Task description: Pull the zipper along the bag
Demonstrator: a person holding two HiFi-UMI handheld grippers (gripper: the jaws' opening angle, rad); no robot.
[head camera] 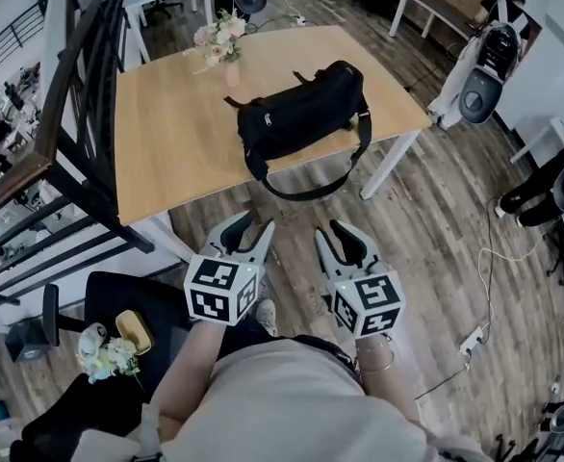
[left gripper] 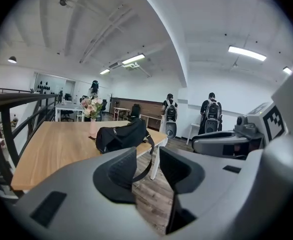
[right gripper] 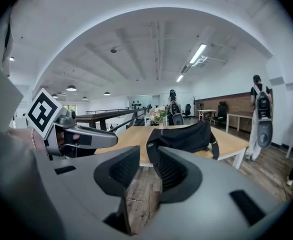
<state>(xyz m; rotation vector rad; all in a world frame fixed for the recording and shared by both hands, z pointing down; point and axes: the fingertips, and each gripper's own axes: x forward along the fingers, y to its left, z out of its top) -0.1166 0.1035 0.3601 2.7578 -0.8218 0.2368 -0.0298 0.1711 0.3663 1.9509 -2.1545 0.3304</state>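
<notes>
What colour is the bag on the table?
The bag is black all over. It shows best in the head view.

path: open floor up to table edge | obstacles: railing left, vase beyond bag

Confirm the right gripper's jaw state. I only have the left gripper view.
Observer: Right gripper jaws stand apart, empty; only floor shows between them.
Operator: Either gripper over the table yet?
Observer: No. Head view has the left gripper and the right both over the floor, short of the table edge; bag untouched.
Operator: Anything low on the left?
Observer: A dark seat beside the person, with a bunch of flowers on it.
</notes>
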